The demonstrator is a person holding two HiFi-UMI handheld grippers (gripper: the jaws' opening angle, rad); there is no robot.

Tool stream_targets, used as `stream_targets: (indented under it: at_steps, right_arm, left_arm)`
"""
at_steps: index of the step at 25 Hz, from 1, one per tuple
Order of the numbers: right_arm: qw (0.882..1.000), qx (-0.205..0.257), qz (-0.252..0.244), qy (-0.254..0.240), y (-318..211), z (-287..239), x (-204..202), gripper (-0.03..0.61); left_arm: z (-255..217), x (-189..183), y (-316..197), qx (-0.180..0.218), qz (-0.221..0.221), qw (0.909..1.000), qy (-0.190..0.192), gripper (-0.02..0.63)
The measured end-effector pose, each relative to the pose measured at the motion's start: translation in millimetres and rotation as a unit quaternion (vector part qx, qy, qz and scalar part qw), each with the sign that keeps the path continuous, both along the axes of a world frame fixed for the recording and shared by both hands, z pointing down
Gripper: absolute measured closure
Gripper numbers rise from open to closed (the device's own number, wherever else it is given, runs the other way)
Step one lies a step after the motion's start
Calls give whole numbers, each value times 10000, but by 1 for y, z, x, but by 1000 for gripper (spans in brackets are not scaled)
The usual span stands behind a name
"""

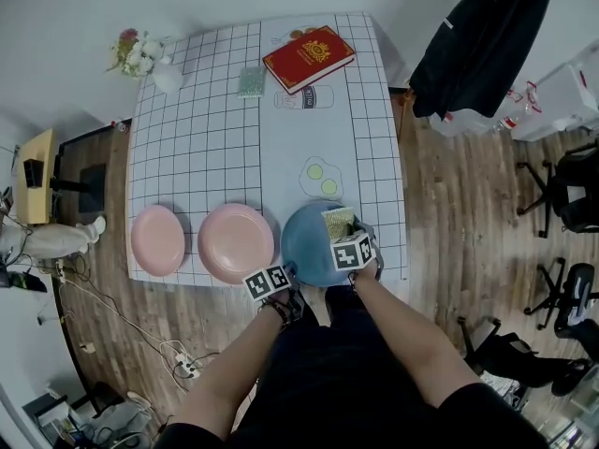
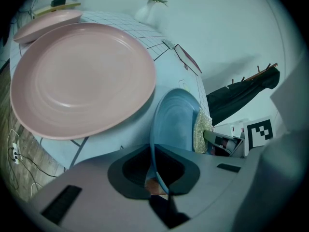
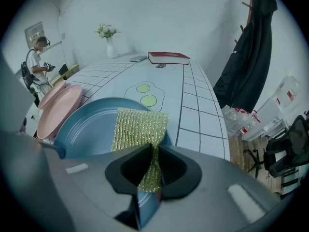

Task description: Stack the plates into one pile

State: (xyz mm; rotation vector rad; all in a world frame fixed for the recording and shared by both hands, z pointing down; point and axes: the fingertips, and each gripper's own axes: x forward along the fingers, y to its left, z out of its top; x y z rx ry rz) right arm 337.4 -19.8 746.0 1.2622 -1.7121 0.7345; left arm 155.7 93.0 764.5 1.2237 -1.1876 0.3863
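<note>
A blue plate [image 1: 304,241] sits at the table's front edge, right of two pink plates [image 1: 236,241] [image 1: 157,239]. My left gripper [image 1: 290,274] is shut on the blue plate's near-left rim. In the left gripper view that rim [image 2: 155,144] runs between the jaws of the left gripper [image 2: 157,173], and the plate looks tilted. The nearer pink plate [image 2: 82,79] fills the left of that view. My right gripper [image 1: 344,237] is shut on a gold glittery cloth [image 3: 140,127], which lies spread on the blue plate [image 3: 91,129]. The cloth passes between the jaws of the right gripper [image 3: 153,170].
A red book [image 1: 308,58], a small green pad [image 1: 251,81] and a flower vase [image 1: 140,54] stand at the table's far end. A dark coat [image 1: 487,36] hangs at the right, with office chairs [image 1: 566,195] beyond. A person [image 3: 36,57] stands far left.
</note>
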Motion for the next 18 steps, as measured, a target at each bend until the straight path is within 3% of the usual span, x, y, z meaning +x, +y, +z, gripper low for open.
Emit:
stream_targets:
  at_steps: [11,18]
  right_arm:
    - [9994,-129,-297,-81,5,2,2,520]
    - [9984,-176,-542,63,-1,0,-2,520]
  left_arm:
    - [-1,0,1,28,146,9994,-324,591]
    - [-1,-1,1,-71,118,9994,-308,591]
